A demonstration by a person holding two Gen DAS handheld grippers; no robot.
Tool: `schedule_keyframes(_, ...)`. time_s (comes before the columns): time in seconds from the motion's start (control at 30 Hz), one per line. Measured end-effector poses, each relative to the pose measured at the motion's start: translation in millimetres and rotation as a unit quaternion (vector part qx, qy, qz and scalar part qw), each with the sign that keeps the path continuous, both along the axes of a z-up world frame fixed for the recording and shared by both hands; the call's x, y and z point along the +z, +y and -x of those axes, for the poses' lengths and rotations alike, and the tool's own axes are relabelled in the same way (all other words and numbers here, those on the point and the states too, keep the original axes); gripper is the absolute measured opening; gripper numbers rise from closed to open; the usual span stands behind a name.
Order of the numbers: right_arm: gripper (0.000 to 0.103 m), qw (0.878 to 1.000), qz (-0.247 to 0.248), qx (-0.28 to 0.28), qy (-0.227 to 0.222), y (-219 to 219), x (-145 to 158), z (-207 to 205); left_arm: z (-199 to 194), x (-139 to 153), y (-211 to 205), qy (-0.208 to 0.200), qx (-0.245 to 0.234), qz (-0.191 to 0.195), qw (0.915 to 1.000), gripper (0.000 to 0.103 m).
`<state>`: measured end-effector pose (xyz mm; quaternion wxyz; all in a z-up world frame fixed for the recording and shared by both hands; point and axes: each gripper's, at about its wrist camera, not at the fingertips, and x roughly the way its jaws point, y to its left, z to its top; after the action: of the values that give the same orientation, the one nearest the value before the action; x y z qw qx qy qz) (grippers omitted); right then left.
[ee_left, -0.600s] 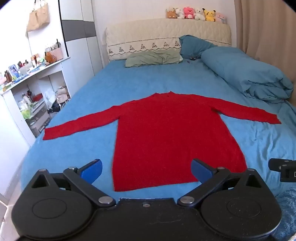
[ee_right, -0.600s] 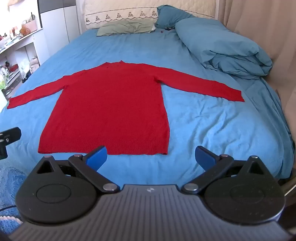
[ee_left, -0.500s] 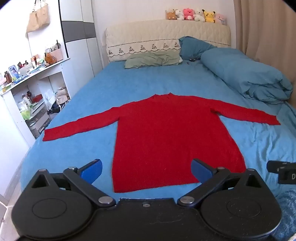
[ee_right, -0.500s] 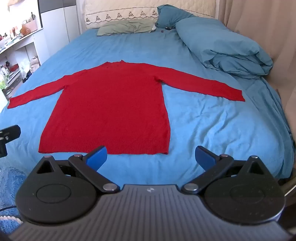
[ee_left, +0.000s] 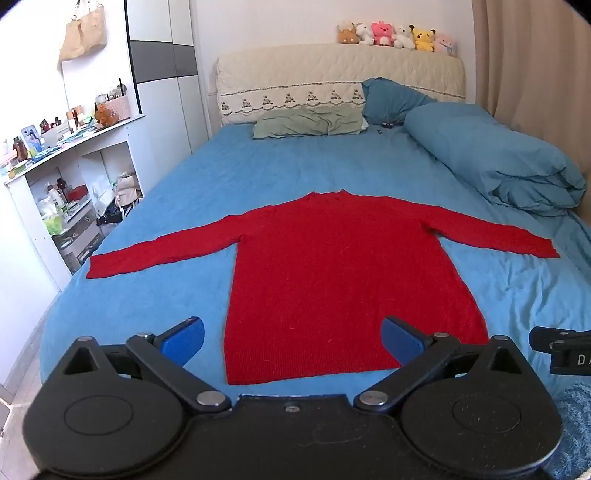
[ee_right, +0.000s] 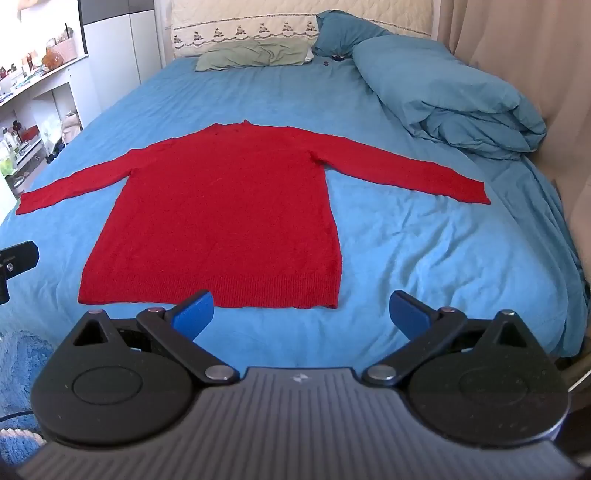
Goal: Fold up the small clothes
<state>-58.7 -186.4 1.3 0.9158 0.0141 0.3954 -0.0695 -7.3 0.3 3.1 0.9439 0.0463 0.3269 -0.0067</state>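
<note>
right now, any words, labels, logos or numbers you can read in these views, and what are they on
"DA": white letters, cut off by the frame edge, on the black device at the right edge of the left wrist view.
A small pale emblem, a mark rather than letters, on the grey ribbed housing in the right wrist view.
Bottles and boxes on the white shelves: labels too small to read.

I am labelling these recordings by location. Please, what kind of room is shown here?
Most likely a home bedroom: a red sweater lies flat on a bed with a blue sheet, a green pillow rests at the padded headboard, and plush toys sit on top of it.
</note>
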Motion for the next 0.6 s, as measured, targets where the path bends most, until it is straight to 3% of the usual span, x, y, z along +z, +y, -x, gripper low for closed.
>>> schedule_keyframes(0.6,0.103,1.0,-0.001,0.001,0.0,2.2,2.5,-0.5,2.2,3.8,-2.6,-0.005,-0.004,0.001,1.0,0.103)
